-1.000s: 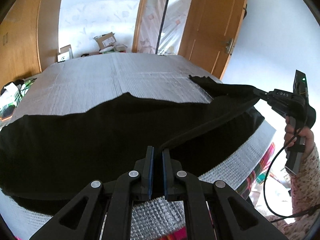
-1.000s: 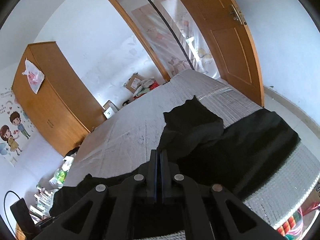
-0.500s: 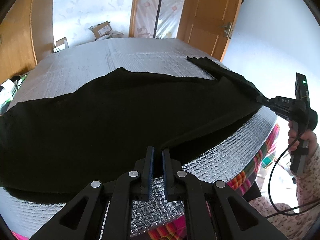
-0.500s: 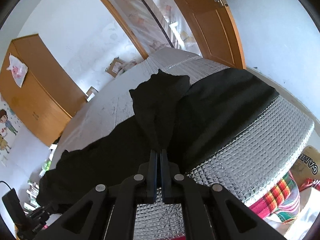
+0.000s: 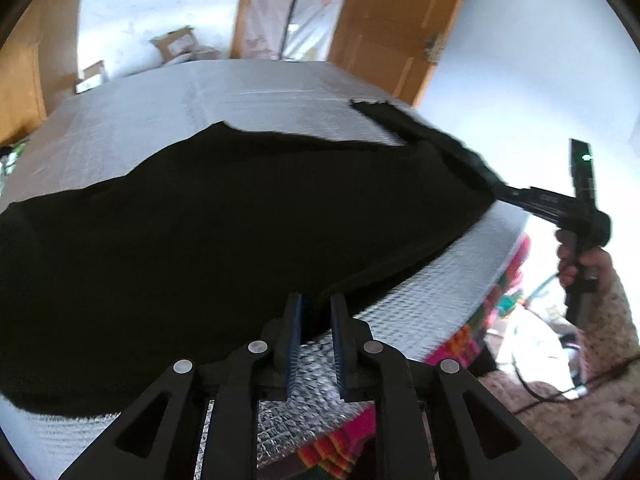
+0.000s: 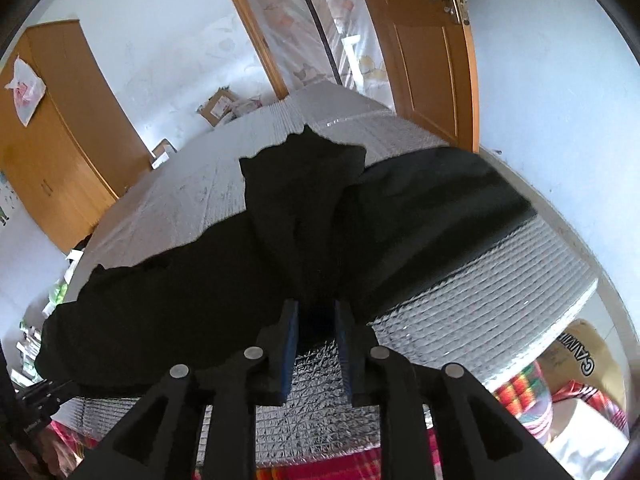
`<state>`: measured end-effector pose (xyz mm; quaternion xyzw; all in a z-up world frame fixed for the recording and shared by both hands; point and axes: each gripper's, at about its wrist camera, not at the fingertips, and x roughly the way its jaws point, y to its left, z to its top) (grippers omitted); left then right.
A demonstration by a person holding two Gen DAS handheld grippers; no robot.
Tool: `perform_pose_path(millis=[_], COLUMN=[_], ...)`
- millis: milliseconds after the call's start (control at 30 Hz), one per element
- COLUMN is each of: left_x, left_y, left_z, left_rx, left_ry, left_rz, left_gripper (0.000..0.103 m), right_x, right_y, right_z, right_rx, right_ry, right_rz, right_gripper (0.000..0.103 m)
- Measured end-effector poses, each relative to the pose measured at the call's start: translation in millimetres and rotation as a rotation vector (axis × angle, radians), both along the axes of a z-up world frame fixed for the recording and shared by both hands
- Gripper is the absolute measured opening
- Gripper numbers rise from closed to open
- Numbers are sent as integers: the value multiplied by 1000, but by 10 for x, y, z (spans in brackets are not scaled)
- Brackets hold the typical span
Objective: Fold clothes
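A black garment [image 5: 240, 220] lies spread over the silver quilted foil surface [image 5: 160, 112]. In the left wrist view my left gripper [image 5: 318, 308] is at its near hem. Its jaws are opening, and the hem lies loose in the gap. At the right of that view a hand holds my right gripper [image 5: 498, 191] against the garment's right end. In the right wrist view the garment [image 6: 180, 292] shows a sleeve [image 6: 304, 176] lying across it. There the right gripper [image 6: 317, 314] has its jaws opening, with dark cloth slack between the pads.
The foil surface [image 6: 500, 280] drops off just in front of both grippers, over a bright striped blanket [image 5: 460, 344]. A wooden door [image 5: 384, 40] stands behind, a wardrobe [image 6: 60, 140] at the left and cardboard boxes [image 5: 176, 42] by the far wall. A printed sack [image 6: 576, 356] sits at the lower right.
Both pairs of jaws were pinched on the cloth and now stand parted. The raised front edge and sleeve came down flat on the foil as the right gripper sank.
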<state>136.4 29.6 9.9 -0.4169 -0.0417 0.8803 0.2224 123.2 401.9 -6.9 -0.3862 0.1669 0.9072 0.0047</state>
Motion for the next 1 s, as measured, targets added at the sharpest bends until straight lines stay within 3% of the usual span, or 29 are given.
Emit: perform_pose_path(millis=[133, 433, 600, 733, 1000], left_x=[-76, -826, -1275, -1522, -1620], left_y=[-83, -17, -16, -55, -100], left_z=[133, 161, 79, -21, -69], left_rx=[82, 19, 0, 32, 41], left_ry=[23, 3, -36, -93, -120], left_rz=[-21, 39, 74, 112, 142], left_gripper=[15, 15, 15, 15, 15], right_x=[-7, -676, -1129, -1306, -1451], right_y=[61, -312, -479, -553, -584], right_z=[153, 239, 152, 67, 63], right_rx=[-13, 44, 143, 203, 268], right_ry=[52, 84, 10, -44, -70], right_rz=[-15, 119, 158, 204, 238], right_gripper=[19, 19, 24, 30, 31])
